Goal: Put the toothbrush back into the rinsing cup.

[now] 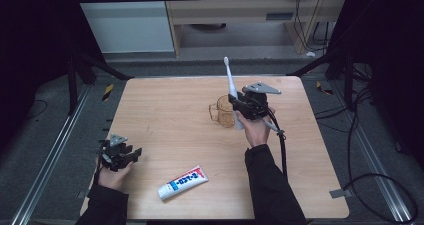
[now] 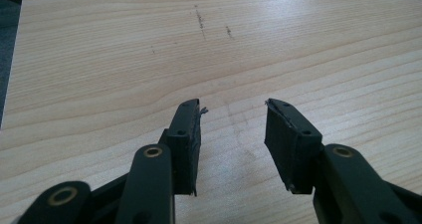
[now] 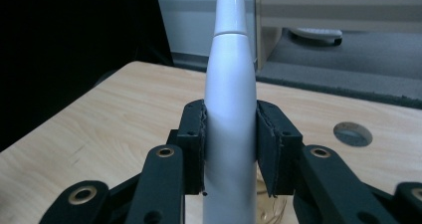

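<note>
Toothbrush (image 1: 231, 89) stands upright, clamped on both flanks of its white handle by the right gripper (image 3: 230, 134), whose fingers (image 3: 193, 134) press tight against it just above the amber cup (image 1: 223, 111) near the tabletop's (image 1: 165, 110) far middle. Its brush head is cut off in the right gripper view. The left gripper (image 2: 233, 134) rests at the near left edge, fingers spread apart on nothing. A toothpaste tube (image 1: 183, 182) lies near the front edge, bare wood all round.
</note>
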The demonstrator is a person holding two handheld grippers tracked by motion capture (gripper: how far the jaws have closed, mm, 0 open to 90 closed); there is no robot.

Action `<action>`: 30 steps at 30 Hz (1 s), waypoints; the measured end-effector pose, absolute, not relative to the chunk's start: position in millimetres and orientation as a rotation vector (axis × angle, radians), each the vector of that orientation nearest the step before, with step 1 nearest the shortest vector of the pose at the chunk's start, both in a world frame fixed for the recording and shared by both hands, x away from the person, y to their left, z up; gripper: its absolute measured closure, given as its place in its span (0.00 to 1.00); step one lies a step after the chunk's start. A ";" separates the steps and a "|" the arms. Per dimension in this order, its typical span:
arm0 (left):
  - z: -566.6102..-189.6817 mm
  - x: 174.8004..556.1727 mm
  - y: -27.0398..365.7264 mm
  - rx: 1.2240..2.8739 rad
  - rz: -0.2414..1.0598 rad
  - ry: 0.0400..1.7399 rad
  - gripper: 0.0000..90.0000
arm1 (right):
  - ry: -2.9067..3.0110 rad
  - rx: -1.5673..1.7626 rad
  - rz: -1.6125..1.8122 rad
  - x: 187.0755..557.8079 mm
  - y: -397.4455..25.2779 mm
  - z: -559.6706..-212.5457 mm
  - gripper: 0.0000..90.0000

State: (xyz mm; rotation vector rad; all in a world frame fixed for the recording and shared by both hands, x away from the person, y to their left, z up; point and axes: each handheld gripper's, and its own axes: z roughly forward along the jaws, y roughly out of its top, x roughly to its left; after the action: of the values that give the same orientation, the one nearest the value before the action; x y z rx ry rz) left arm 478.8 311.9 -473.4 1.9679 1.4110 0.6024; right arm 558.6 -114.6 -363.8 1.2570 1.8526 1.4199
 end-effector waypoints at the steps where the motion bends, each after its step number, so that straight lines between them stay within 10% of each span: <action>1: -473.4 478.8 311.9 1.968 0.602 1.411 0.63 | 1.837 1.257 1.432 560.2 -114.0 -363.1 0.74; 30: -474.0 478.8 312.0 1.968 0.600 1.412 0.63 | 1.578 1.285 1.492 610.4 -97.3 -370.8 0.74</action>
State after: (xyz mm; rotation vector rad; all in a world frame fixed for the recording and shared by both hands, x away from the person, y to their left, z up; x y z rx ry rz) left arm 478.8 312.0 -474.0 1.9678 1.4124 0.6000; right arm 610.4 -97.3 -370.8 1.2849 1.5776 1.4917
